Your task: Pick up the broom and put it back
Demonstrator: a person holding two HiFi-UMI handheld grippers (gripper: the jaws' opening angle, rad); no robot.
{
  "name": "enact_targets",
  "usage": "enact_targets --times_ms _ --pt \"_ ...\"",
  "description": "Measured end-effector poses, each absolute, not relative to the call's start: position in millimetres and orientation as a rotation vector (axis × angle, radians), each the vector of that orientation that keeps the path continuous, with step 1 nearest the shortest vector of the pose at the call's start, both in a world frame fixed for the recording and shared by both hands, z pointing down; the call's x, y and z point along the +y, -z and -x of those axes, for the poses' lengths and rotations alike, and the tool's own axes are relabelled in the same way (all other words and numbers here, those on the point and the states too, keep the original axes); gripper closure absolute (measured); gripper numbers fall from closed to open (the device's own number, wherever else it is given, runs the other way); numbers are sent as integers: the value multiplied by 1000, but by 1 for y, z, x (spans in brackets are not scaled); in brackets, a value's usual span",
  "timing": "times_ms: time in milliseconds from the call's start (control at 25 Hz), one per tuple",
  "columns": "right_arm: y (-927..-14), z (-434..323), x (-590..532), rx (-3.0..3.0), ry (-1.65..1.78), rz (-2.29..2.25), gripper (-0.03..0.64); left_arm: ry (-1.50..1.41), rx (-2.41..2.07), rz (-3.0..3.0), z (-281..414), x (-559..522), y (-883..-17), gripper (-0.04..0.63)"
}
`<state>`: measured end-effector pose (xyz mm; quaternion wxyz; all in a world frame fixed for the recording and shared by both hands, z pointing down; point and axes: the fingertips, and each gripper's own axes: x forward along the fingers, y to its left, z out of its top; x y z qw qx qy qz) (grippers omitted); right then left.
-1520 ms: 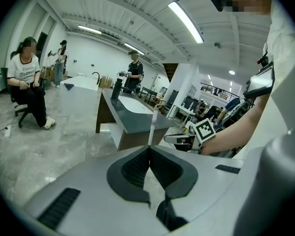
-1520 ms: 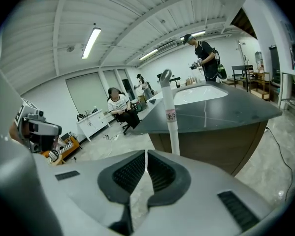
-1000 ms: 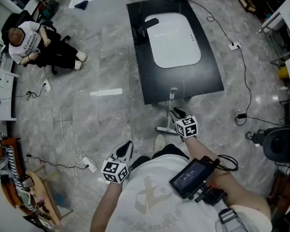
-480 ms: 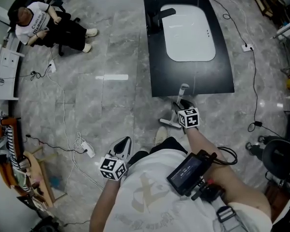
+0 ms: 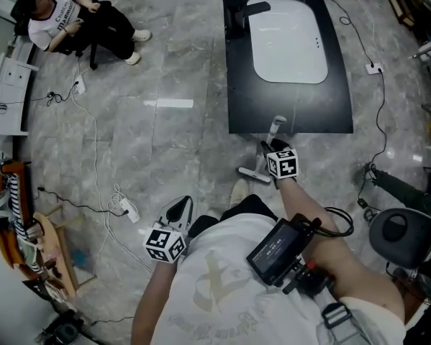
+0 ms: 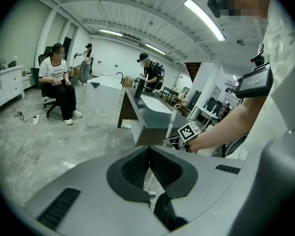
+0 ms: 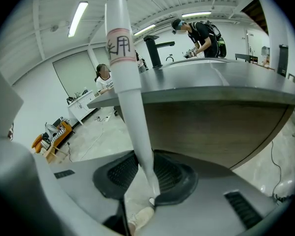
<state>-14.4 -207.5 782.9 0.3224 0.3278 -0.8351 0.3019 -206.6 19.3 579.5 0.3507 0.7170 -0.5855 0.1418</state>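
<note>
R: my right gripper (image 7: pixel 146 171) has just been closing, pads now on the white broom (image 7: pixel 133 107) handle (label visible here only) | L: my left gripper (image 6: pixel 148 154) jaws together, empty | head view: I see the broom's foot on the floor beside the black table (image 5: pixel 287 117)

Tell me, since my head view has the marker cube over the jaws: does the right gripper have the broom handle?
Observer: Yes. The white broom handle stands between the pads of the right gripper; the jaws have just been closing and now press on both its sides.
Operator: Any marking on it?
Observer: A label with red bands and a black character, high on the handle.
Operator: And the left gripper?
Observer: On the left gripper the jaws are together, with nothing between them.
</note>
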Motion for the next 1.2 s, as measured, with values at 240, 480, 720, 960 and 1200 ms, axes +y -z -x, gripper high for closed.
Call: enact_targets --times_ms 240,480,720,960,1200 --pt "-779 9 -194 -2195 -756 -824 512 -379 -1480 -1888 199 18 -581 583" --pt "-772 1 -168 -2219 -735 -812 514 -390 -1428 -1940 188 18 -581 583" --pt "-765 -6 -147 -2220 -710 -804 514 -403 -1375 -1986 184 18 -580 583" --pt "-760 -16 -126 -2195 -667 -812 517 -410 -1298 -2057 180 8 -580 583" --pt "-750 -22 -101 -2175 -626 -834 517 -405 -1236 -2125 182 6 -573 583"
